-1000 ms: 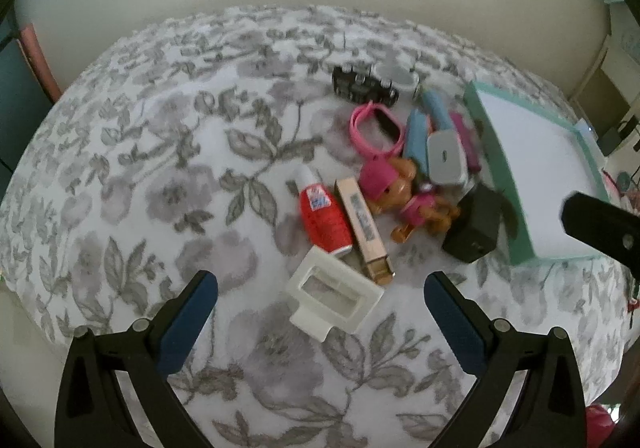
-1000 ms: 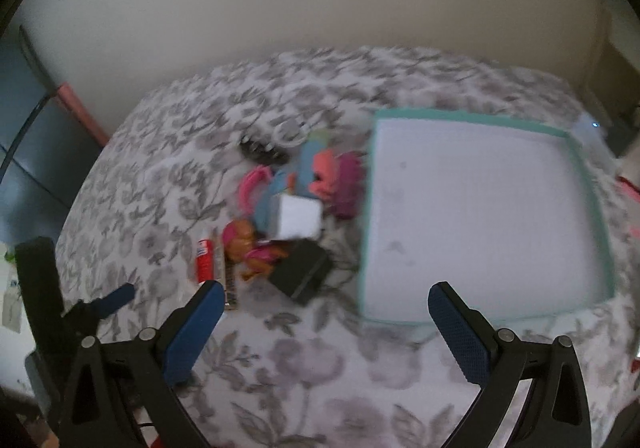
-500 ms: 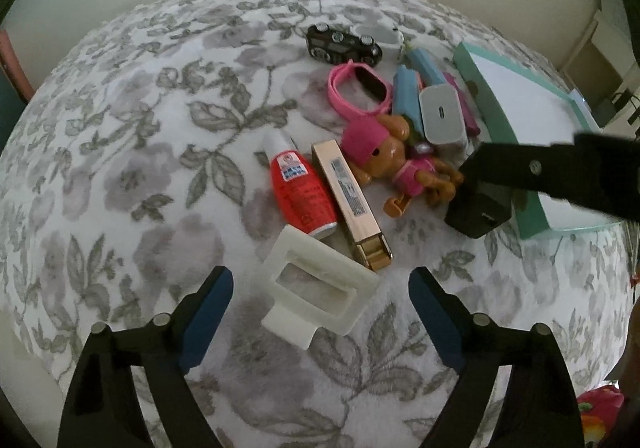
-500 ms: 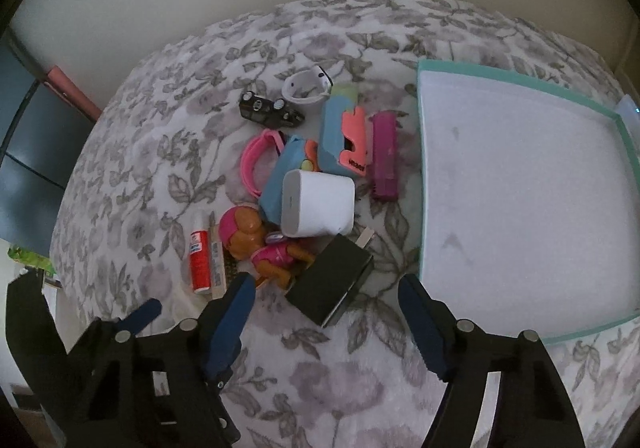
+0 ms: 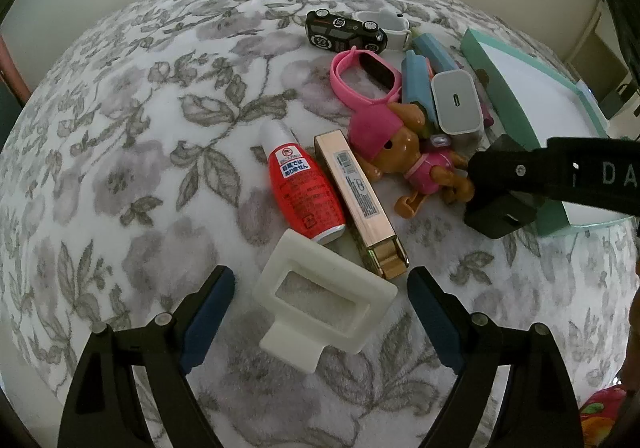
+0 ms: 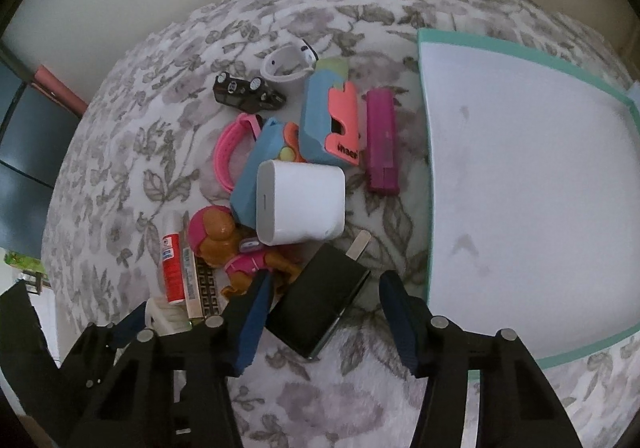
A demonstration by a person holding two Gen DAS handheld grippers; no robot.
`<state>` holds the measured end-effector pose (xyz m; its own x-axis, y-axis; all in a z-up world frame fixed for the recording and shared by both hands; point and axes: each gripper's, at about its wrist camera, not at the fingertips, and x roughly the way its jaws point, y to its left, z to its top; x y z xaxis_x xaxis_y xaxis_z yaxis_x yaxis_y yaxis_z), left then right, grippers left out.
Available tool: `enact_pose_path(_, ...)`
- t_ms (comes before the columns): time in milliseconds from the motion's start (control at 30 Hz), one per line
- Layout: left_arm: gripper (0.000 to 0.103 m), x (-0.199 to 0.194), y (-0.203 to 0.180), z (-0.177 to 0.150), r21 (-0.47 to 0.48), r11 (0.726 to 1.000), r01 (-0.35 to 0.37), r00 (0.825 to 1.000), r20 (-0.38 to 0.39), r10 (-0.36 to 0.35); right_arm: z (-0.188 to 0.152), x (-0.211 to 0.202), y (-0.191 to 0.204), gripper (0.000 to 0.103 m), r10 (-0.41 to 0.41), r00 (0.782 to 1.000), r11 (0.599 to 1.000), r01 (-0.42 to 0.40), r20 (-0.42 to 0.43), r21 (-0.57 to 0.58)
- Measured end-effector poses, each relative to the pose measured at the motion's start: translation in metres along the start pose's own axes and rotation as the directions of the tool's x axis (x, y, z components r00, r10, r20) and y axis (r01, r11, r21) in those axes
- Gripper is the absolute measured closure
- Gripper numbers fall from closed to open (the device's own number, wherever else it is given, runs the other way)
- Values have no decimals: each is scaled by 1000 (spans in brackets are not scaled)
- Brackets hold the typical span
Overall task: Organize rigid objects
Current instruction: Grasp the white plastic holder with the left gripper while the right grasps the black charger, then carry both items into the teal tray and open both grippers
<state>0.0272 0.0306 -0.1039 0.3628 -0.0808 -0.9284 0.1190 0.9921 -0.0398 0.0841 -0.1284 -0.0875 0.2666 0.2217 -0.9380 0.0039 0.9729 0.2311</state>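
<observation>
The black charger (image 6: 320, 300) lay on the floral cloth (image 6: 168, 152) just beside the teal tray (image 6: 430, 208), between the pads of the right tongs (image 6: 324, 318), whose jaws were closing but not yet touching it. The white frame (image 5: 326, 298) lay between the pads of the left tongs (image 5: 322, 314), also closing, still released. Beyond it lay a red bottle (image 5: 302, 188), a gold tube (image 5: 360, 204) and a toy dog (image 5: 404, 156).
</observation>
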Motion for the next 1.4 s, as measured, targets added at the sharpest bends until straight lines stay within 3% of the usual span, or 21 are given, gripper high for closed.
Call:
enact_pose_path(233,26,-6,3,-3,-1,1000,-1,1000,6,1,-3,-5,-10,63,31,1000,999,-31,-2,33)
enact_pose_path(533,28,-7,2,-3,6,1000,-6,1000,7,6,-5,10,-5,69,-18,999,1000,17,-46,-8)
enact_pose_path(867,33,-7,-4,-6,27,999,-25,1000,12,25,-5,20,14,69,-121,992,984,116,-30,-133)
enact_pose_path(967,40,-9,-8,-7,40,999,-25,1000,17,24,-7,24,21,69,-141,990,978,136,-18,-158)
enact_pose_path(1400,43,-22,-8,-5,47,998,-39,999,15,39,-28,14,21,71,-139,990,975,137,-1,-177)
